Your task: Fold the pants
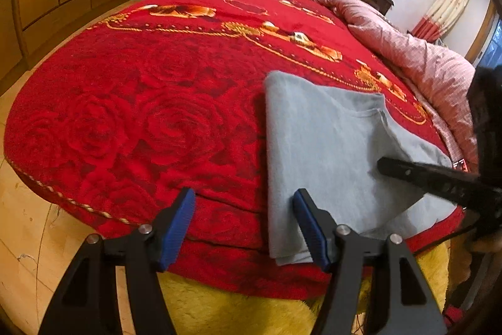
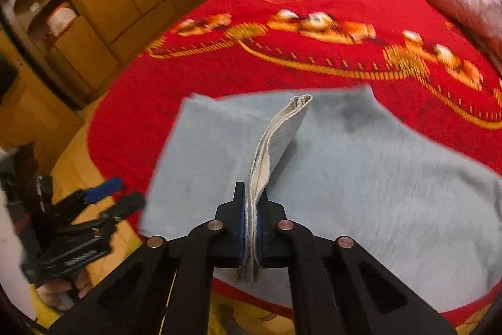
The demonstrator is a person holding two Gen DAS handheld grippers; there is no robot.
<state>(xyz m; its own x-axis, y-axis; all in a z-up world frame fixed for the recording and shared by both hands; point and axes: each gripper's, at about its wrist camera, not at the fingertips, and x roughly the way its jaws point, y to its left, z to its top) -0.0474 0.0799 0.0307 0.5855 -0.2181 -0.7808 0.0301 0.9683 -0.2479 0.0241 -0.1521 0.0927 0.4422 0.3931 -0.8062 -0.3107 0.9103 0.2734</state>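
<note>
I see the pale grey-blue fleece pants [image 2: 360,178] lying folded on the red rose-patterned bed blanket [image 1: 141,115], spread ahead of my right tool [image 2: 251,209], which tilts downward and is clamped on a raised, doubled hem edge. My left tool [image 1: 243,209] angles down with its jaws apart, one blue pad [image 1: 309,225] over the pants' near edge.

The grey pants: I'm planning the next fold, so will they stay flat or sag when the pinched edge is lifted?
Likely floppy: the grey pants bend up in a soft ridge where the right gripper is shut on their edge. The rest lies limp on the red bedspread, so it should trail. The fuzzy cloth probably won't slip between the fingers.
</note>
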